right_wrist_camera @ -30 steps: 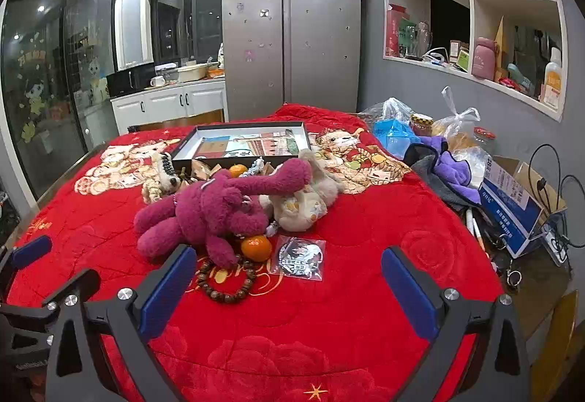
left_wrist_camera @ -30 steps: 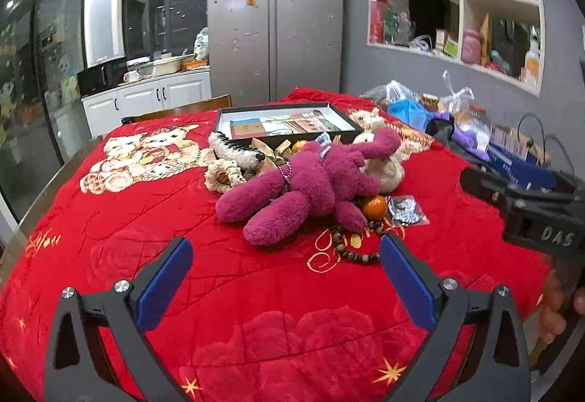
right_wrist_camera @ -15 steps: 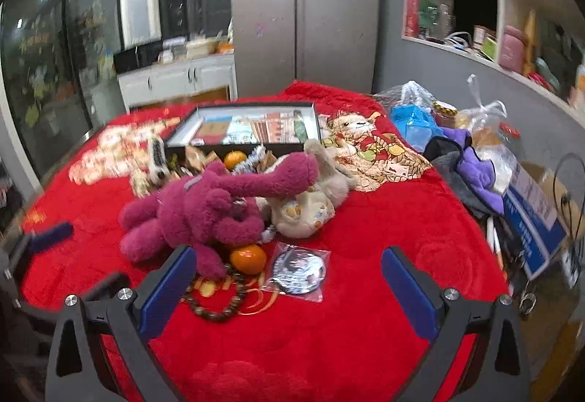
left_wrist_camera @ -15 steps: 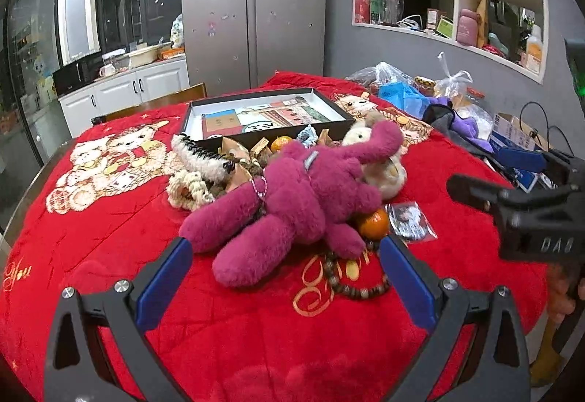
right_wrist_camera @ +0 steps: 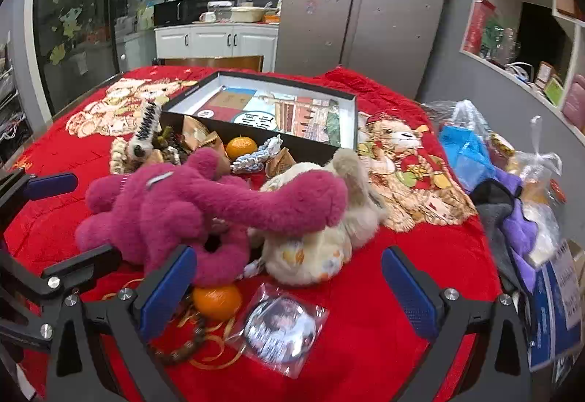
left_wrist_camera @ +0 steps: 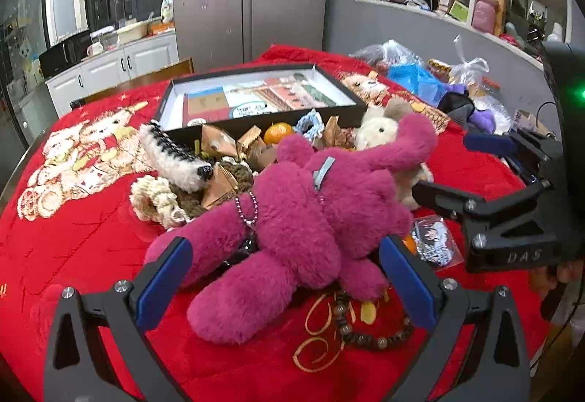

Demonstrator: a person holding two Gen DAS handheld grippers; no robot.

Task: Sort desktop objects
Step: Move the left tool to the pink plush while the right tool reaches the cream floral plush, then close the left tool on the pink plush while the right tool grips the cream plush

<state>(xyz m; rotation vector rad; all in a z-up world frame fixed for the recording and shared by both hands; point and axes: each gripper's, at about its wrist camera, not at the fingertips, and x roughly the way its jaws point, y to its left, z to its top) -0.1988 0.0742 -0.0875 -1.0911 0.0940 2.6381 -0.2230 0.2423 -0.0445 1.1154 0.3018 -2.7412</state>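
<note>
- The magenta plush bear (left_wrist_camera: 307, 230) lies sprawled on the red cloth (left_wrist_camera: 73, 256) that covers the counter, in the middle of a heap of small things; it serves as landmark here.
- The left claw (left_wrist_camera: 285, 277) is spread wide, empty, its blue pads either side of the bear's lower body and legs without touching them, as far as the left wrist view shows.
- The right claw (right_wrist_camera: 285, 285) is also wide open and holds nothing; its left pad sits just in front of the bear's leg.
- A cream plush toy (right_wrist_camera: 314, 237) lies against the bear, under the bear's outstretched arm.
- One orange (right_wrist_camera: 217, 301) rests on the cloth touching the bear's leg; a second orange (right_wrist_camera: 241, 147) lies behind the bear, just in front of the box.
- A round badge in a clear sleeve (right_wrist_camera: 279, 329) lies flat on the cloth near the first orange, in front of the bear.
- A string of brown wooden beads (left_wrist_camera: 365, 336) curls on the cloth in front of the bear.
- The open black box (left_wrist_camera: 256, 98) stands behind the bear with printed cards inside.
- A zebra-striped plush (left_wrist_camera: 175, 157) and folded brown paper pieces (left_wrist_camera: 219, 146) lie between the bear and the box.
</note>
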